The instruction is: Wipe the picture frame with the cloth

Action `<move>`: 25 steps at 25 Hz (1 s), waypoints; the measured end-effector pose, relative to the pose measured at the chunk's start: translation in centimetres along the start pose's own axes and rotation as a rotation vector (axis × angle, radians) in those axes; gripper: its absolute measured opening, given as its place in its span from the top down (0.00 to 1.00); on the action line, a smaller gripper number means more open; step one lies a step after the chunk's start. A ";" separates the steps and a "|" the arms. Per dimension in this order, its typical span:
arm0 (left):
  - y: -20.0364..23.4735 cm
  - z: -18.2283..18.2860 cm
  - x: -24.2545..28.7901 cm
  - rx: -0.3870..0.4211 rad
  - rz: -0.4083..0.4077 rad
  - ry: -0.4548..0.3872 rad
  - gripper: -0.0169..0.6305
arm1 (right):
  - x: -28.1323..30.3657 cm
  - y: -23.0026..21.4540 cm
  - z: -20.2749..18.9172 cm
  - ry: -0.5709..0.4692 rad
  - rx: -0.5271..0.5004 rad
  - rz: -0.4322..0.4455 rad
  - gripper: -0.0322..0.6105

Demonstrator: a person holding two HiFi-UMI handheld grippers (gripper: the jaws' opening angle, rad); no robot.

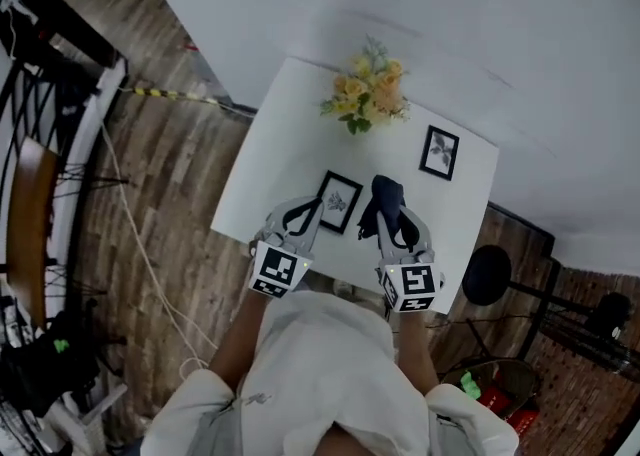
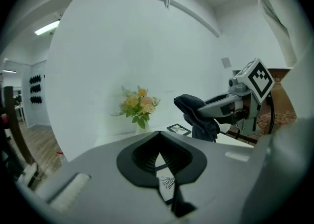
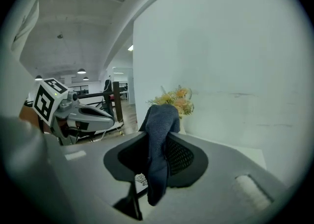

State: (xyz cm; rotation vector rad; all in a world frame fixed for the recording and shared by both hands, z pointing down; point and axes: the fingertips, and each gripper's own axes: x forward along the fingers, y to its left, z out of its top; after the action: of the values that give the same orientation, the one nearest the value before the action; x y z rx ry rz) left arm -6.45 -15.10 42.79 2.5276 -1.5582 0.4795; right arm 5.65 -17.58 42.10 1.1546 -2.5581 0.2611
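The picture frame [image 1: 339, 201] sits over the near half of the white table [image 1: 290, 114]. Its glass faces up toward my head camera, and its long axis runs away from me, leaning a little to the right. It has a black border and a white mat with a small grey sprig drawn in the middle; any lettering under the sprig is too small for me to read. My left gripper [image 1: 316, 208] has its jaws closed on the frame's near-left edge, and in the left gripper view the sprig shows right in the narrow slot between them. Just beside the frame's right edge is the dark blue cloth [image 1: 385, 196], bunched and draped, pinched in my right gripper [image 1: 390, 222]. I cannot tell whether the cloth touches the frame. The cubes on both grippers carry black-and-white square markers. Farther back stand a second frame [image 1: 439, 152] and a bouquet of yellow and peach flowers [image 1: 366, 94].
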 end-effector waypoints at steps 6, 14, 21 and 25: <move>1.6 -3.2 2.9 0.014 -0.132 0.056 0.94 | 2.6 0.1 -2.5 0.070 0.058 -0.079 0.79; 2.0 -10.5 6.4 0.026 -0.305 0.194 0.94 | 6.5 0.3 -6.2 0.172 0.087 -0.161 0.80; 1.5 -14.7 7.1 0.037 -0.388 0.263 0.94 | 8.1 0.9 -8.5 0.226 0.104 -0.208 0.80; 1.1 -16.3 7.3 0.036 -0.411 0.278 0.94 | 8.9 1.7 -10.2 0.255 0.128 -0.208 0.80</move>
State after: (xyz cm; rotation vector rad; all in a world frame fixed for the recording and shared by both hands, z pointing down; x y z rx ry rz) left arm -7.57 -17.24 60.48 2.5726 -0.9129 0.7610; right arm 1.02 -19.63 54.77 1.3280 -2.2098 0.4932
